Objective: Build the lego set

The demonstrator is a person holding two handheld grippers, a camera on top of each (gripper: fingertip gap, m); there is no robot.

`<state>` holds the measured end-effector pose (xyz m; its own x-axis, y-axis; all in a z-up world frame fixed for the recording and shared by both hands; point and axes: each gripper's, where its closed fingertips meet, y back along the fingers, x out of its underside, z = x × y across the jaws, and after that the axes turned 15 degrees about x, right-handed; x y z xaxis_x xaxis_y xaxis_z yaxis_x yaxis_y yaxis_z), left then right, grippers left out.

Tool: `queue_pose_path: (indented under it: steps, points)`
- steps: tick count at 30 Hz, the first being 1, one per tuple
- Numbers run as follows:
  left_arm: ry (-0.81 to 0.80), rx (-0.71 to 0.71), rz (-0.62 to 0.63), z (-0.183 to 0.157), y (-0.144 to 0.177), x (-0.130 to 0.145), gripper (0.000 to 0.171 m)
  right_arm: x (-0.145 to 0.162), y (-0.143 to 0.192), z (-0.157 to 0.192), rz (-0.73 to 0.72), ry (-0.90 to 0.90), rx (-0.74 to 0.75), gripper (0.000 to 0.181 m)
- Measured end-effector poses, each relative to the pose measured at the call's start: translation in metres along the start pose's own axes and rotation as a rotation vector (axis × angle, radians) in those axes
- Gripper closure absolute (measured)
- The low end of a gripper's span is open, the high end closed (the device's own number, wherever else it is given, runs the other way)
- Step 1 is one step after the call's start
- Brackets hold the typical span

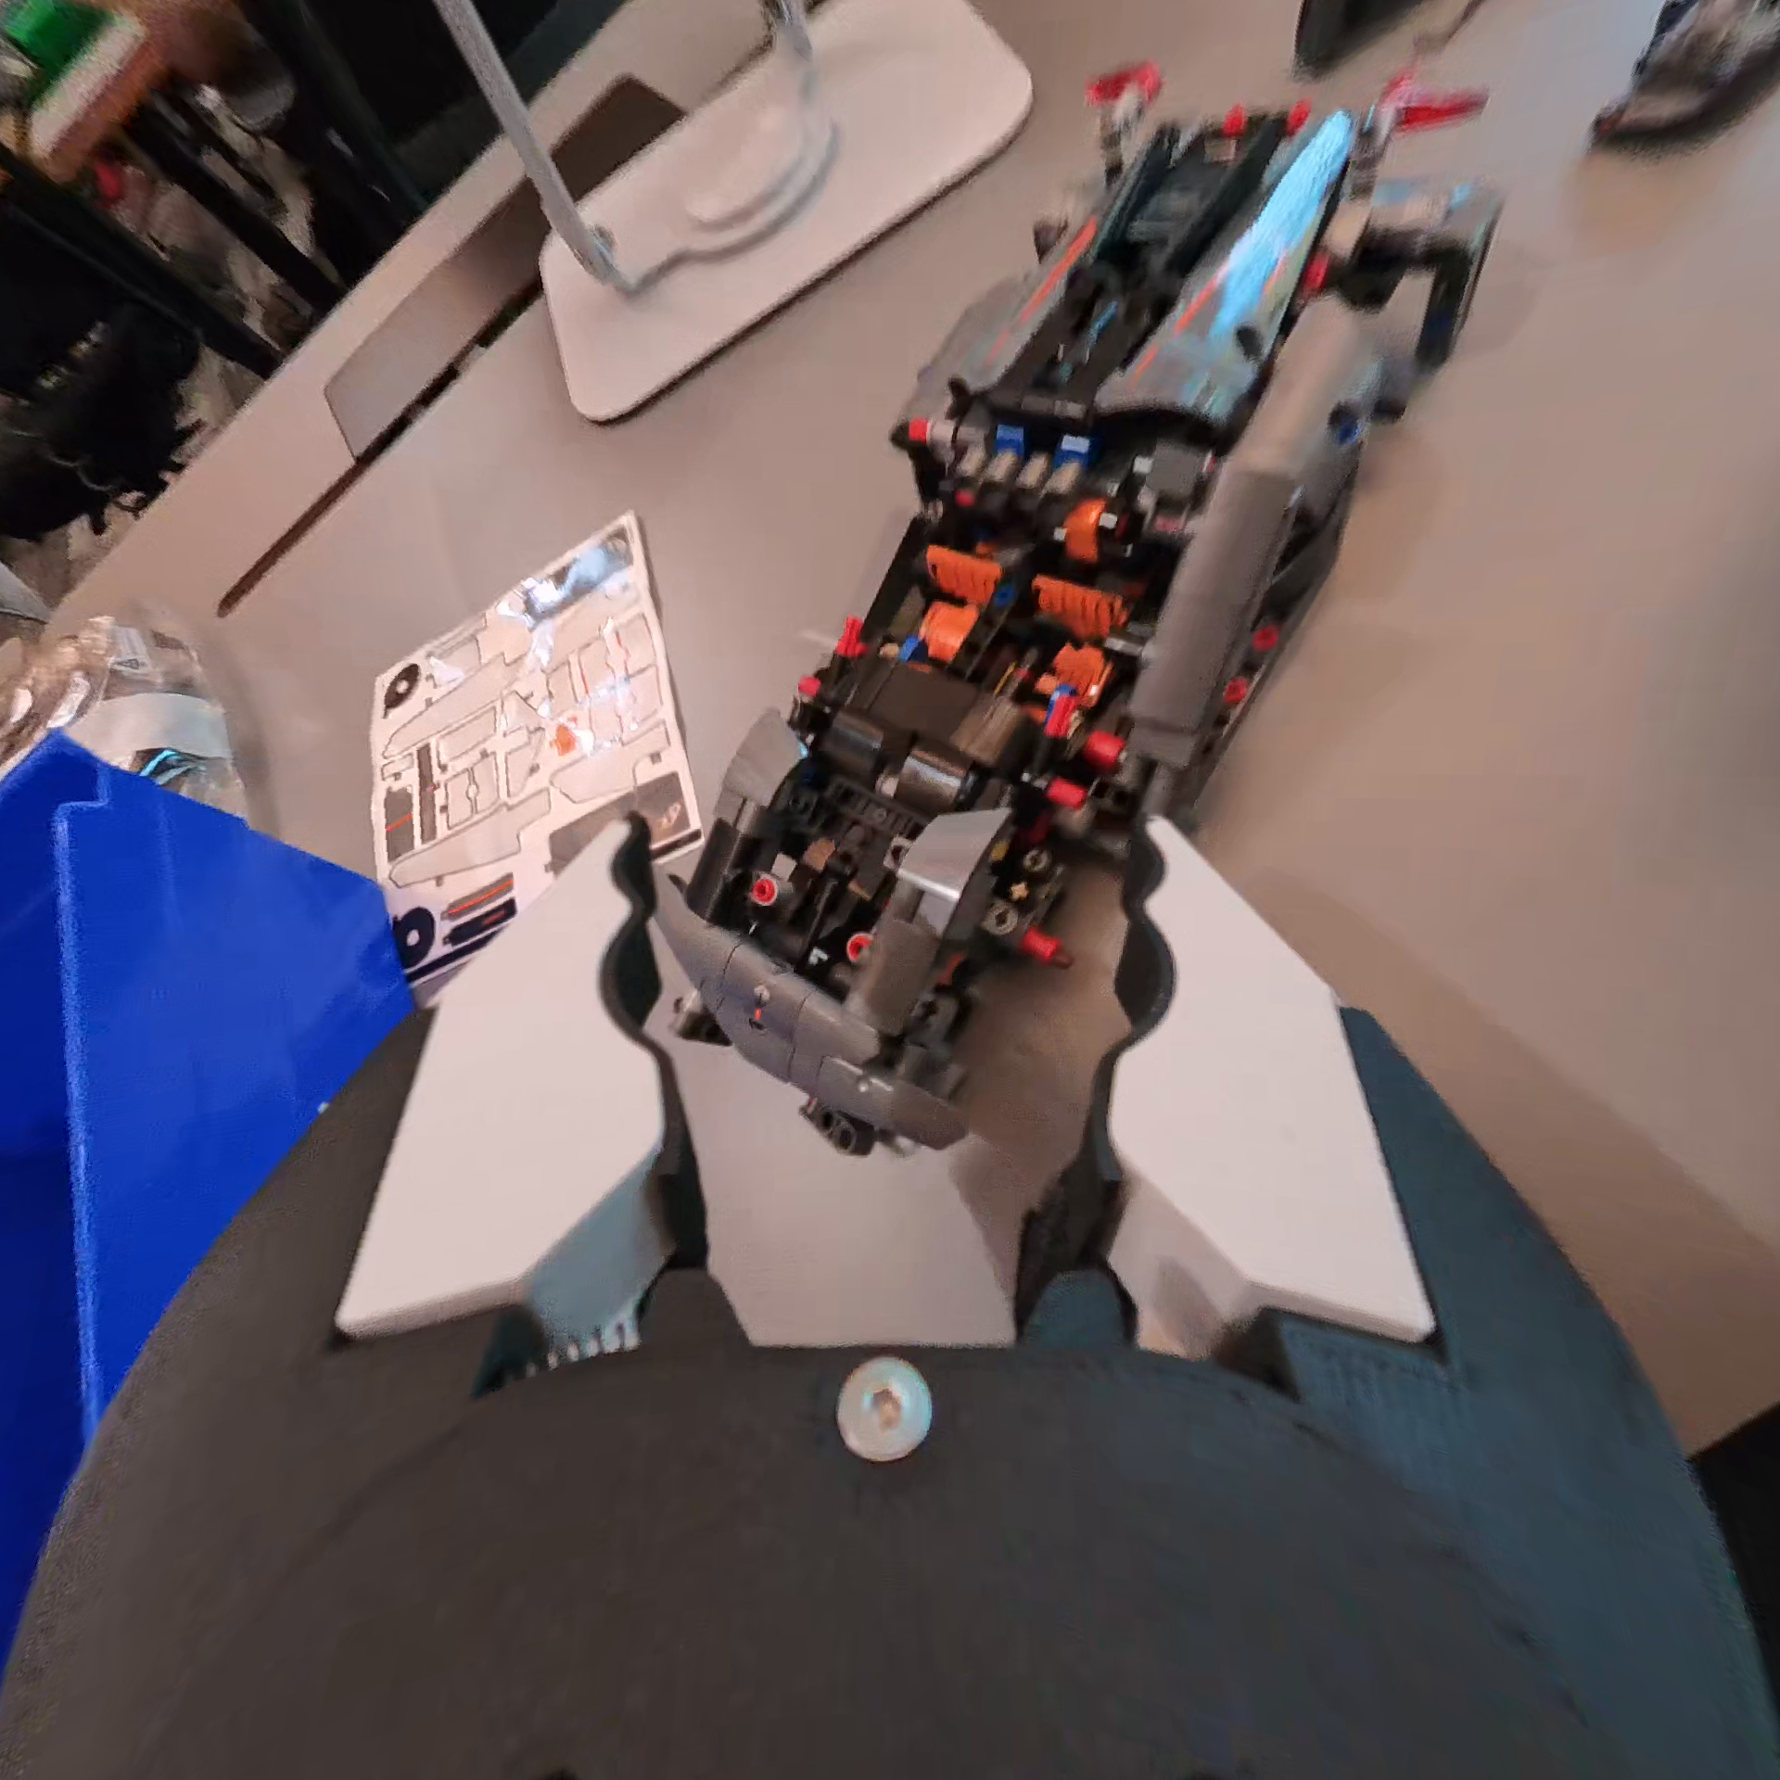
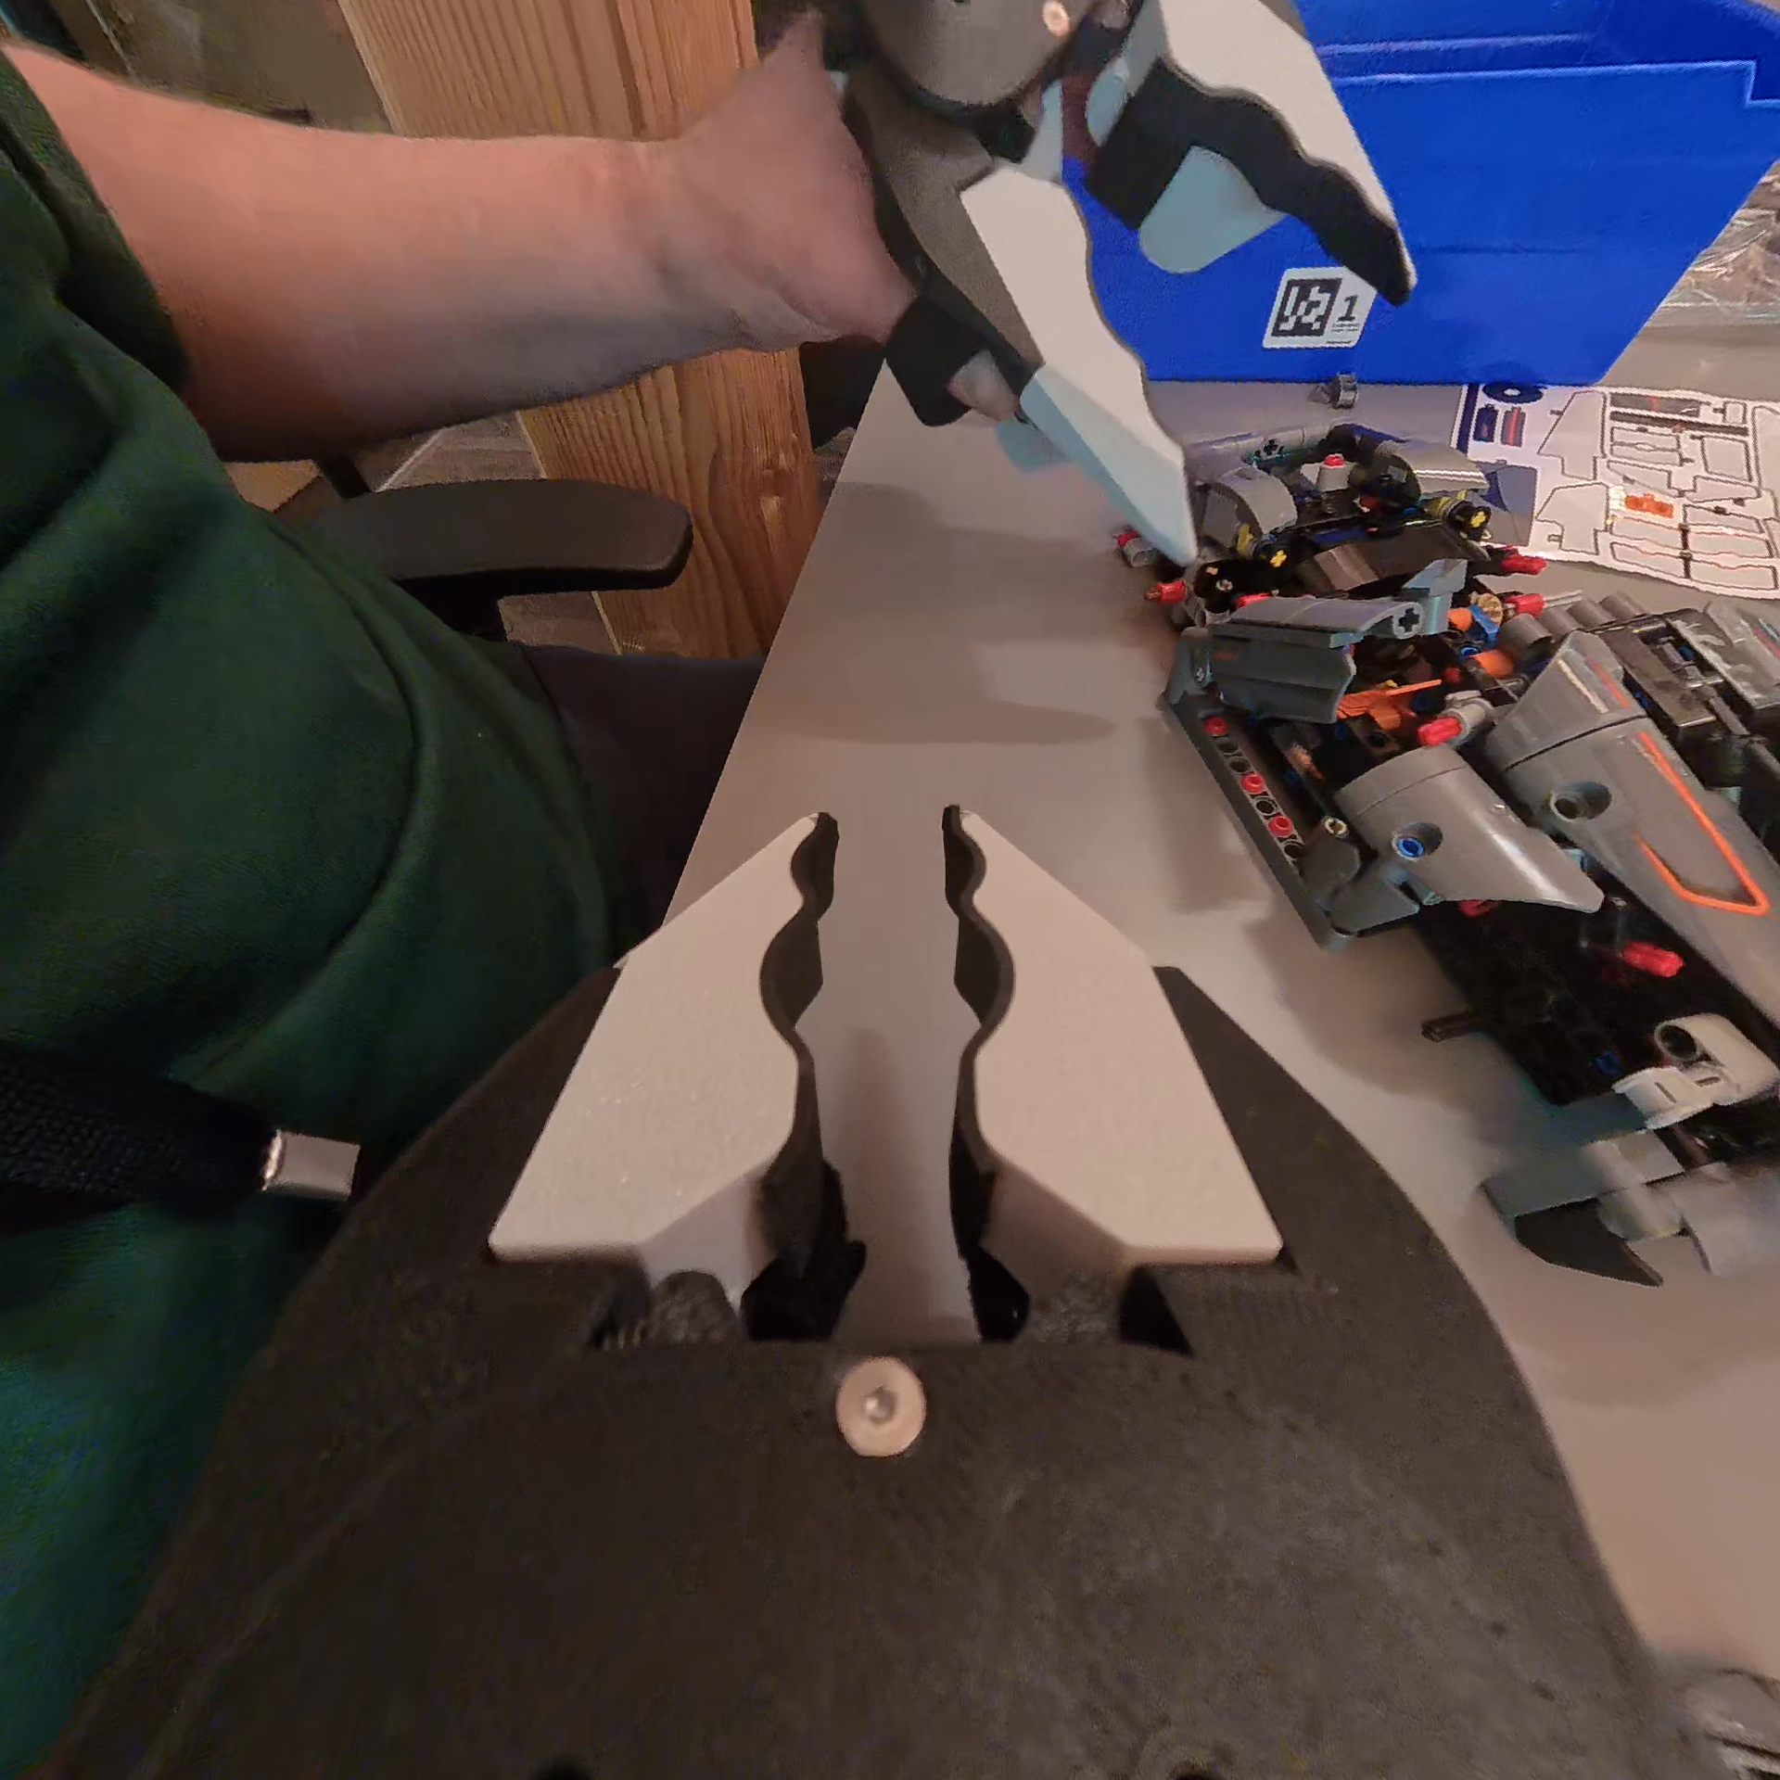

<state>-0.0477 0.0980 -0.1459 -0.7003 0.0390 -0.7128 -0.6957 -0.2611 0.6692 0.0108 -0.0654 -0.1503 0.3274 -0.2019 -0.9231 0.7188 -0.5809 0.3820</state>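
Clearly the build is well along: one car (image 1: 1088, 616) lies on the grey surface (image 1: 1445, 867), its dark chassis joined up, grey body panels on both flanks and a black rear deck with orange lines in place. The middle is still uncovered, with orange parts and red and blue pins showing, and the nose looks unfinished, though blur makes that a guess. No wheels show in either view, so those, more panels and the stickers seem to be left.

The left gripper (image 1: 881, 872) hovers over the car's near end, jaws wide, holding nothing; one fingertip (image 2: 1170, 525) is at the car's front edge in the right wrist view. The right gripper (image 2: 888, 819) sits near the surface's edge, apart from the car, jaws narrow with a clear gap and empty.

Counted: one car, one sticker sheet (image 1: 530, 713), one blue bin (image 2: 1541, 193), one clear bag (image 1: 116, 693) behind the bin, one monitor stand (image 1: 790, 212), two grippers.
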Motion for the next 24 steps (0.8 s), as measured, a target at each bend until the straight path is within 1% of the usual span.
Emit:
queue_pose_path:
  steps: [2,5,7,8,10,12,24]
  points:
    - [-0.010,0.042,0.075,0.005,-0.011,0.013,0.060,-0.002,0.001,-0.001,-0.010,-0.010,-0.001,0.160]
    - [-0.046,0.101,0.144,0.008,-0.028,0.025,0.051,-0.003,0.003,-0.002,-0.022,-0.023,-0.001,0.160]
    - [-0.058,0.136,0.183,0.007,-0.037,0.032,0.051,-0.003,0.002,-0.002,-0.021,-0.024,-0.002,0.160]
    - [-0.048,0.138,0.166,0.009,-0.038,0.029,0.055,-0.003,0.002,-0.002,-0.021,-0.024,-0.002,0.160]
    - [-0.031,0.165,0.183,0.008,-0.041,0.032,0.068,-0.003,0.003,-0.002,-0.021,-0.026,-0.003,0.160]
    - [-0.040,0.165,0.189,0.011,-0.042,0.032,0.072,-0.003,0.003,-0.002,-0.022,-0.027,-0.004,0.160]
    - [-0.001,0.187,0.249,0.014,-0.044,0.031,0.074,-0.002,0.002,-0.001,-0.013,-0.013,-0.003,0.160]
